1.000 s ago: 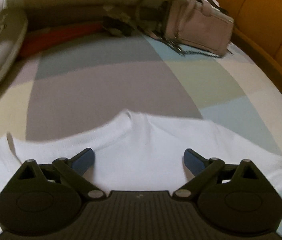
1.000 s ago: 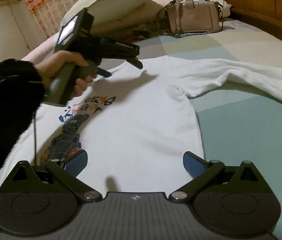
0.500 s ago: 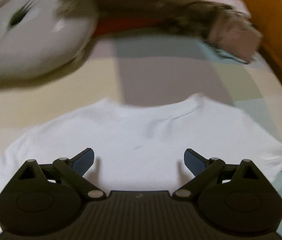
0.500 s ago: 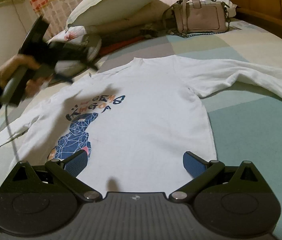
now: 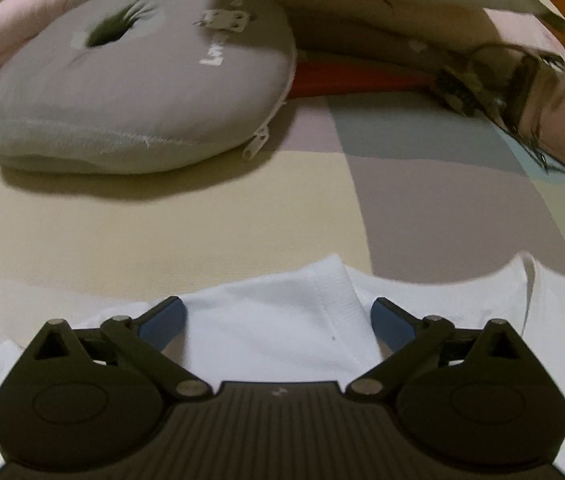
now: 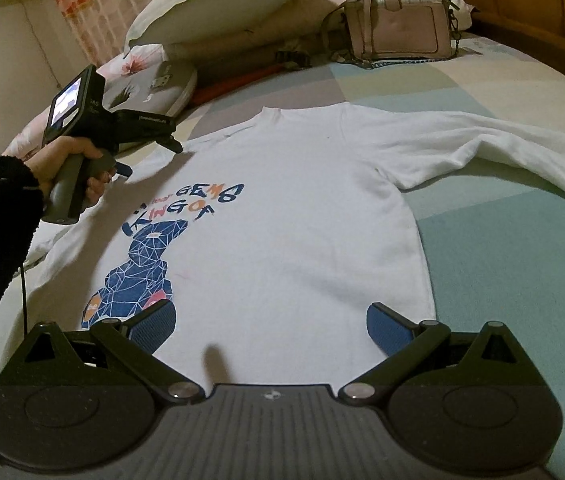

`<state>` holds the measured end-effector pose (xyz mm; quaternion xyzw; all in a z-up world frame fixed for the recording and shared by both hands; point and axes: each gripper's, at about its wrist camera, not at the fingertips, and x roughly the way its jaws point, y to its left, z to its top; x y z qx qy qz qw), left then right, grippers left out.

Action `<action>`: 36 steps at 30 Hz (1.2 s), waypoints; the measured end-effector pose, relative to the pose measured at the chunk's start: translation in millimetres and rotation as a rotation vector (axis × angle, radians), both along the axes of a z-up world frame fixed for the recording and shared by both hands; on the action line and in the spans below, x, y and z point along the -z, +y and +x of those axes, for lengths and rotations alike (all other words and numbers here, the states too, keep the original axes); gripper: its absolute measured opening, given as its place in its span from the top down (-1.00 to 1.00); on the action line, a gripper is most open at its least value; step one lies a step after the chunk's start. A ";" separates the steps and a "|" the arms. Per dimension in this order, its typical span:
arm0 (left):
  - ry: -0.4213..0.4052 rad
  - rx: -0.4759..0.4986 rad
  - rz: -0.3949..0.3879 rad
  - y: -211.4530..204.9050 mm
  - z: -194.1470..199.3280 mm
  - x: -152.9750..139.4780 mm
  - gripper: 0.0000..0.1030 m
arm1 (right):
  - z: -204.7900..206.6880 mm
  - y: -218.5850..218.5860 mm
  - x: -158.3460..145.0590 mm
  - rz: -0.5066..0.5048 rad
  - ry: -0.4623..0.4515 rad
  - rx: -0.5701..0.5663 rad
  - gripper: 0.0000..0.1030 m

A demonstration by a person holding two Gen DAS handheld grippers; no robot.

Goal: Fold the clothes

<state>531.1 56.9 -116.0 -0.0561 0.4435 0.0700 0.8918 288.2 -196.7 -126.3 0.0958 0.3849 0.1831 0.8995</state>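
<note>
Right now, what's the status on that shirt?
Left gripper open, low over the shirt shoulder. Right gripper open at the hem. Shirt flat, print up, unfolded. Cushion and handbag lie clear beyond the collar.

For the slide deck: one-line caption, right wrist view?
Open right gripper over white sweatshirt's hem; open left gripper near its shoulder.

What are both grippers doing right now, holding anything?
Left gripper: jaws open, empty, over the shoulder of the white long-sleeved printed sweatshirt.
Right gripper: jaws open, empty, near the sweatshirt's hem.
</note>
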 end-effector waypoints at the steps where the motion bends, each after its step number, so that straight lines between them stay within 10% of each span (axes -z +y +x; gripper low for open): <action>1: 0.004 0.005 0.015 -2.1 -5.6 -3.4 -0.91 | 0.0 -0.2 0.2 0.002 0.000 0.000 -1.00; 15: -0.126 0.421 0.055 -82.2 -171.3 -63.2 -0.93 | -5.6 -31.2 -7.3 0.149 0.006 0.052 -1.00; 26: -0.194 0.726 0.176 -174.1 -274.8 -48.5 -0.93 | -81.3 -175.3 -3.4 0.105 0.038 0.337 -1.00; 36: -0.284 0.891 0.266 -240.5 -311.7 -37.3 -0.94 | -89.9 -264.6 17.8 0.402 -0.055 0.518 -1.00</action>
